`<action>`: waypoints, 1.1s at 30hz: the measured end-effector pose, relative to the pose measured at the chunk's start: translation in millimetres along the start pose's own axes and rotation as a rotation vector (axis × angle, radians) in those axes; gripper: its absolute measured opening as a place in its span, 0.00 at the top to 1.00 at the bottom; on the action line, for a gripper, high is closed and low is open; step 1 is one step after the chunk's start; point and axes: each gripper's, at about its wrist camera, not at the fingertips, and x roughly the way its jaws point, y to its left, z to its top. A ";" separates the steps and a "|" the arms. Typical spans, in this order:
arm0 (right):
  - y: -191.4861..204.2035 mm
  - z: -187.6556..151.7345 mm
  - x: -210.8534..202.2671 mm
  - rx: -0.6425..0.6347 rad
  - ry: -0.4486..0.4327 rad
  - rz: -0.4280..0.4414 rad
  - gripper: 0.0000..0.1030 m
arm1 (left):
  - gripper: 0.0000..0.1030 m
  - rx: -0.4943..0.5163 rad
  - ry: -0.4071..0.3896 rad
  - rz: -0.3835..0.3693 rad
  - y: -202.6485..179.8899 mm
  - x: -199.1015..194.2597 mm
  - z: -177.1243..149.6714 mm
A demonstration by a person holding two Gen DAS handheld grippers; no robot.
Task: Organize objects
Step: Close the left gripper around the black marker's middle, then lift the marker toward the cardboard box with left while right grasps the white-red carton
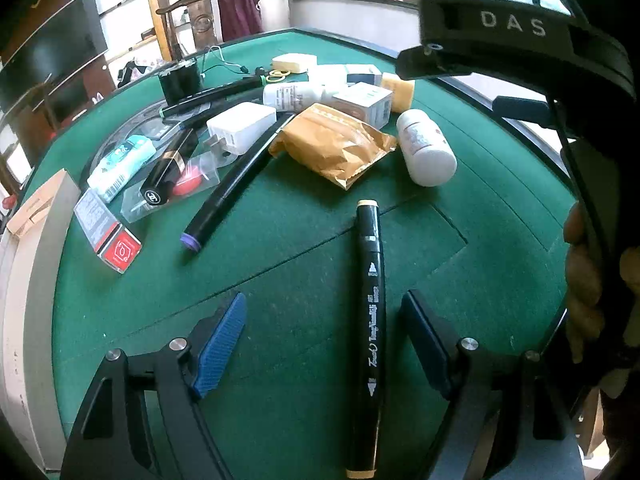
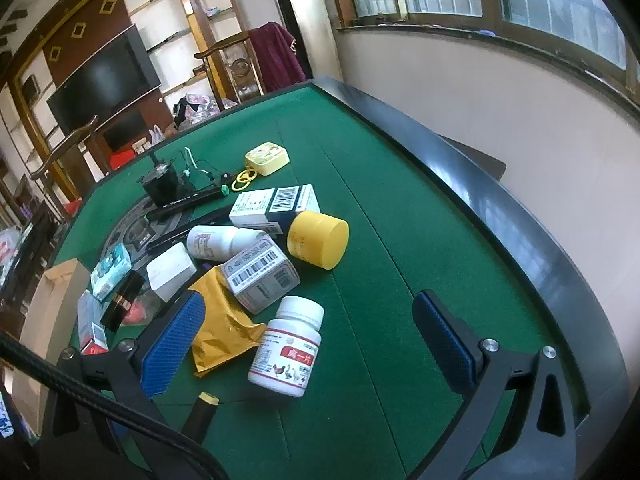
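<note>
A black marker with cream caps [image 1: 370, 340] lies on the green table [image 1: 288, 232] between the fingers of my open left gripper [image 1: 326, 344], nearer the right finger; its tip also shows in the right wrist view [image 2: 202, 416]. My right gripper [image 2: 316, 344] is open and empty, above a white pill bottle [image 2: 290, 346] that lies on the felt; the bottle also shows in the left wrist view [image 1: 426, 148]. A brown paper pouch [image 1: 334, 144] lies by the bottle, also in the right wrist view [image 2: 222, 328].
A pile of items covers the far left of the table: a purple-capped marker [image 1: 232, 188], white charger [image 1: 240, 126], black lipstick [image 1: 168, 168], red-ended box [image 1: 108, 236], small cartons [image 2: 262, 276], yellow jar [image 2: 318, 238]. A pale box wall [image 1: 28, 280] stands left. The right gripper's body [image 1: 520, 52] hangs at upper right.
</note>
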 end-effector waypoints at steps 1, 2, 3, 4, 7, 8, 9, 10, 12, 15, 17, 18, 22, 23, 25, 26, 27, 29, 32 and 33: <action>1.5 -0.4 0.2 -0.003 0.002 0.003 0.00 | 0.27 0.001 0.000 -0.001 0.0 -0.3 -0.4; 3.0 -0.8 0.6 -0.005 0.005 0.005 0.00 | 0.27 0.002 0.000 -0.002 -0.1 -0.7 -0.7; 4.5 -1.4 1.2 -0.007 0.009 0.007 0.00 | 0.27 0.002 -0.001 -0.003 -0.2 -1.0 -0.9; 6.2 -2.0 1.7 -0.008 0.013 0.009 0.00 | 0.27 0.002 -0.001 -0.003 -0.3 -1.1 -1.1; 10.9 -4.8 3.5 -0.016 0.022 0.014 0.00 | 0.28 0.003 -0.003 -0.006 0.5 -1.8 -1.4; 11.9 -5.1 3.9 -0.018 0.024 0.014 0.00 | 0.28 0.003 -0.003 -0.006 0.4 -1.8 -1.3; 12.7 -5.5 4.4 -0.021 0.026 0.015 0.00 | 0.28 0.003 -0.004 -0.006 0.4 -1.9 -1.5; 13.4 -5.6 4.4 -0.021 0.027 0.014 0.00 | 0.29 0.003 -0.004 -0.007 0.2 -2.1 -1.4; 13.9 -5.9 4.5 -0.020 0.027 0.014 0.00 | 0.30 0.004 -0.005 -0.009 0.1 -2.5 -1.2; 14.2 -6.2 4.7 -0.019 0.026 0.010 0.00 | 0.42 0.018 -0.015 -0.016 -2.3 -4.0 -1.3; 13.2 -6.6 5.1 -0.017 0.028 0.010 0.00 | 0.61 0.032 -0.032 -0.020 -6.2 -6.4 -1.8; 12.2 -6.7 5.2 -0.014 0.029 0.009 0.00 | 0.77 0.043 -0.039 -0.022 -9.1 -7.8 -2.2; 11.4 -6.1 3.9 -0.010 0.034 0.008 0.00 | 0.88 0.053 -0.050 -0.020 -12.0 -9.8 -5.0; 12.9 -5.4 2.6 -0.014 0.034 0.013 0.00 | 0.88 0.030 -0.048 -0.040 -6.8 -10.7 -6.2; 16.2 -2.7 -0.6 -0.027 0.031 0.026 0.00 | 0.88 -0.032 -0.040 -0.075 9.1 -13.8 -9.3; 19.0 -1.3 -2.0 -0.034 0.030 0.036 0.00 | 0.88 -0.058 -0.041 -0.086 16.7 -16.1 -11.2; 23.9 -0.3 -3.5 -0.046 0.030 0.050 0.00 | 0.88 -0.085 -0.045 -0.093 26.0 -20.0 -13.8; 38.3 2.2 -6.4 -0.081 0.029 0.081 0.00 | 0.88 -0.129 -0.066 -0.105 46.5 -31.4 -20.7; 67.3 2.3 -6.3 -0.150 0.049 0.149 0.00 | 0.88 -0.223 -0.107 -0.101 84.6 -55.4 -37.0; 80.1 1.6 -4.4 -0.177 0.063 0.179 0.00 | 0.88 -0.245 -0.117 -0.102 93.5 -61.3 -40.7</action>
